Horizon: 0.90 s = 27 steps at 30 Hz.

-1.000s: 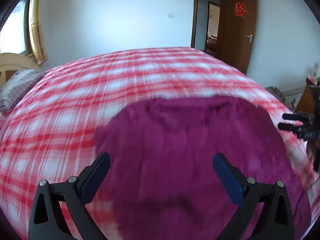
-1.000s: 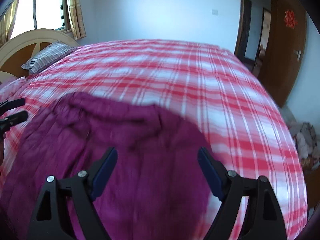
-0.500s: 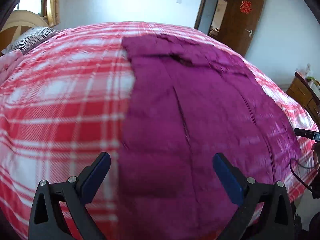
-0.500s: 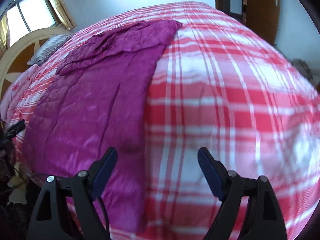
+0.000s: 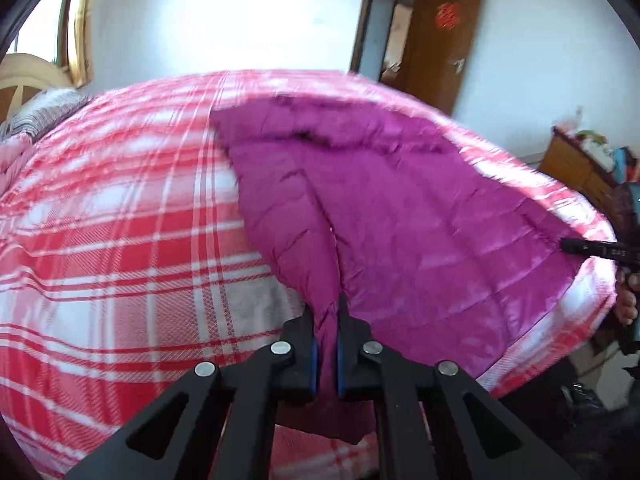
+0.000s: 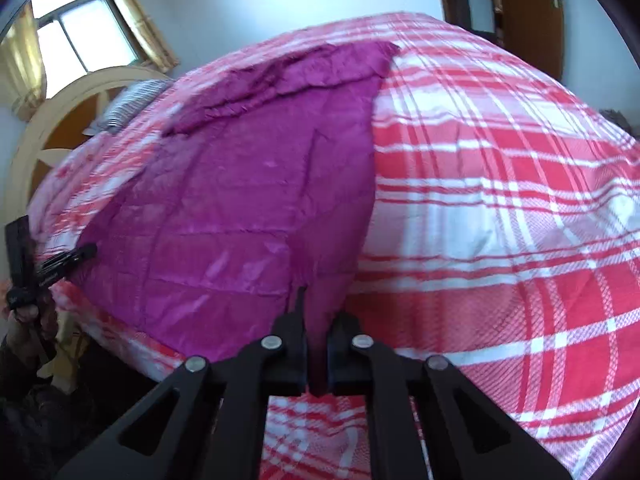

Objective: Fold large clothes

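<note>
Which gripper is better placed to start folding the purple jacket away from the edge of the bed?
Neither clearly: left gripper and right gripper each clamp a near corner of the jacket; lift both together.

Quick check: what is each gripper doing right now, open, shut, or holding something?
Left gripper: shut on the near hem of the magenta quilted padded jacket.
Right gripper: shut on the same jacket's hem at its other near corner.

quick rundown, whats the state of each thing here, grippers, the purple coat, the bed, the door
left gripper: shut on the purple coat's near hem
right gripper: shut on the same hem, at its other corner
purple coat: spread flat on the bed, wrinkled at the far end
plaid bedcover: laid over the bed, under the coat
door: standing open
</note>
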Each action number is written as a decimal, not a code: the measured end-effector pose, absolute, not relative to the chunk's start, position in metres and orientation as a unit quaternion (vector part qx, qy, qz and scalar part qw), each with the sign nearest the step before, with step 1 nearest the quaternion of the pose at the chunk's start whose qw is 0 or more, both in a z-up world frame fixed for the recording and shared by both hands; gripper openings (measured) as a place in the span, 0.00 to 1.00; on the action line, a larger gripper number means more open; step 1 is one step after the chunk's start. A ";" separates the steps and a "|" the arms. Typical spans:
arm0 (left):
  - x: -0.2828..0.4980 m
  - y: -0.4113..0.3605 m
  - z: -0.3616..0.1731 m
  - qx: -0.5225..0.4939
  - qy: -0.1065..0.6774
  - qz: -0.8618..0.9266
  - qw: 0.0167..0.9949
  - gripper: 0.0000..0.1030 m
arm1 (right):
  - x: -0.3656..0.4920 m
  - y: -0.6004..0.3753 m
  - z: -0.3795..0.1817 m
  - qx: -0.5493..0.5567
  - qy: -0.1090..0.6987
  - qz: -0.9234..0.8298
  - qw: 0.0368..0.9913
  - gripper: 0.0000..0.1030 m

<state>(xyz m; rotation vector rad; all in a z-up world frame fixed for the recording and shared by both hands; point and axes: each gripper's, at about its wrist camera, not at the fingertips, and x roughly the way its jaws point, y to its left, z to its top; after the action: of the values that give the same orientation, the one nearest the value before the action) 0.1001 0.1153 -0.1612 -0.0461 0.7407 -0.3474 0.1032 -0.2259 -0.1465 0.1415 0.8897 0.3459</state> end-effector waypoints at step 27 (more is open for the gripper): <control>0.317 0.137 -0.079 -0.102 0.369 -0.134 0.914 0.24 | 0.278 -0.250 -0.035 0.184 0.332 0.127 0.916 0.06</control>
<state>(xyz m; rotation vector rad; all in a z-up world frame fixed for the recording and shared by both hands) 0.3170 0.1370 -0.0788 -0.2093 0.7591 -0.2752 0.2783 -0.2502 -0.0353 0.3786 0.6839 0.2608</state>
